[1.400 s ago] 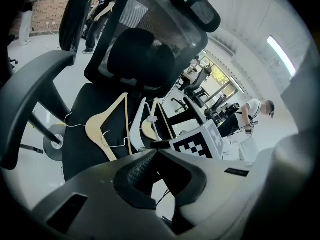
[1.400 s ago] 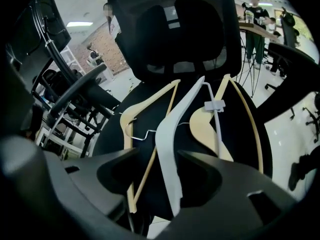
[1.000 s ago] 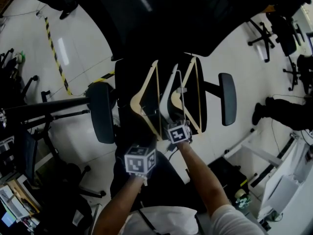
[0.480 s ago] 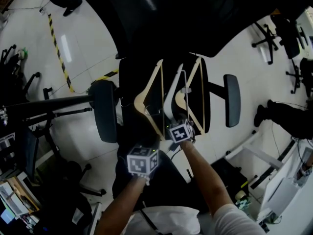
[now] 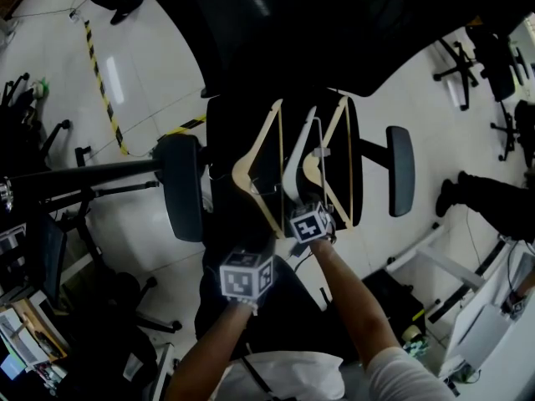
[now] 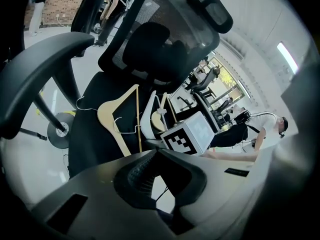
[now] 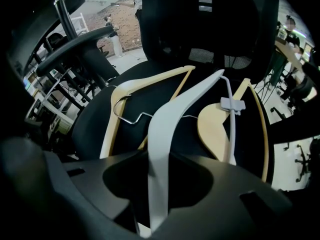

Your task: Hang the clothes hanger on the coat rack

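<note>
Three hangers lie on the black chair seat [image 5: 221,140]: a wooden hanger [image 5: 242,164] [image 7: 111,124] on the left, a white hanger [image 5: 290,170] [image 7: 165,119] in the middle, and another wooden hanger [image 5: 311,167] [image 7: 215,129] on the right. My right gripper [image 5: 297,203] [image 7: 159,161] points steeply down at the seat. Its jaws have just been closing around the white hanger's near arm, with dark space showing on both sides of the arm. My left gripper [image 5: 251,242] [image 6: 160,156] hovers at the seat's near edge, open and empty. The white hanger [image 6: 148,116] shows ahead of it.
The chair's armrests [image 5: 184,186] [image 5: 401,170] flank the seat and its tall black backrest [image 5: 334,32] rises behind. A long black pole [image 5: 84,178] crosses at the left. Yellow-black floor tape [image 5: 104,98], more office chairs [image 5: 456,57] and a person's legs [image 5: 493,195] surround the spot.
The hangers lie as before and both grippers hold their places. Only the head view has drifted slightly.
</note>
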The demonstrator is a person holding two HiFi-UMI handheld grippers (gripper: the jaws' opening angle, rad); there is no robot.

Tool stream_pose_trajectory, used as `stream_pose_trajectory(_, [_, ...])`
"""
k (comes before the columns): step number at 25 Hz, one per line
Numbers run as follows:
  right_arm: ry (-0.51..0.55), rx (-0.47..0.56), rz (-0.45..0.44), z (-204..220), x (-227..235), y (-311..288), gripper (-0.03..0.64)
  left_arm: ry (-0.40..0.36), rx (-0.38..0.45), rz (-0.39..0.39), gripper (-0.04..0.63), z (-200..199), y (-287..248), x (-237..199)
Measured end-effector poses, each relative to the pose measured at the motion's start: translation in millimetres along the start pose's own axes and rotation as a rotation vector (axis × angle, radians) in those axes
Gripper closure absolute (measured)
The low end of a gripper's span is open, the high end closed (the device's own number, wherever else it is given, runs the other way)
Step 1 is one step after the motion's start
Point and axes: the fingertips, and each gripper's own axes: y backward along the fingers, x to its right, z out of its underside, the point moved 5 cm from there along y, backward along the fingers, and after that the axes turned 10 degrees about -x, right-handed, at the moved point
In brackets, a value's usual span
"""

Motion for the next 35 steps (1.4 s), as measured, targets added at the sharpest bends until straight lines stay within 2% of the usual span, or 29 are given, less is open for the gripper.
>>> stream_pose_trajectory(8, [-0.013,0.003,0.004,0,0,7,0.464,0.0,0.017,-0.003,0.604,-1,6,-1])
stream_pose_trajectory(14, [-0.043,0.054,-0.005,-3,0,32,0.466,-0.016,0.035,-0.018,0.604,-6,20,3])
stream_pose_trajectory(22, [-0.174,0.163,-0.085,-8,2,94,0.468,-0.039,0.088,-0.03,0.604,-20,51,24])
stream_pose_trajectory(29, [-0.3,0.296,-0.181,-8,-4,165,0.468,-0.086,0.189,-0.06,0.604,-45,95,50])
stream_pose_trajectory(35, [-0.316,0.439,-0.231,-23,-7,244,0.468,-0.143,0.327,-0.09,0.604,-71,157,80])
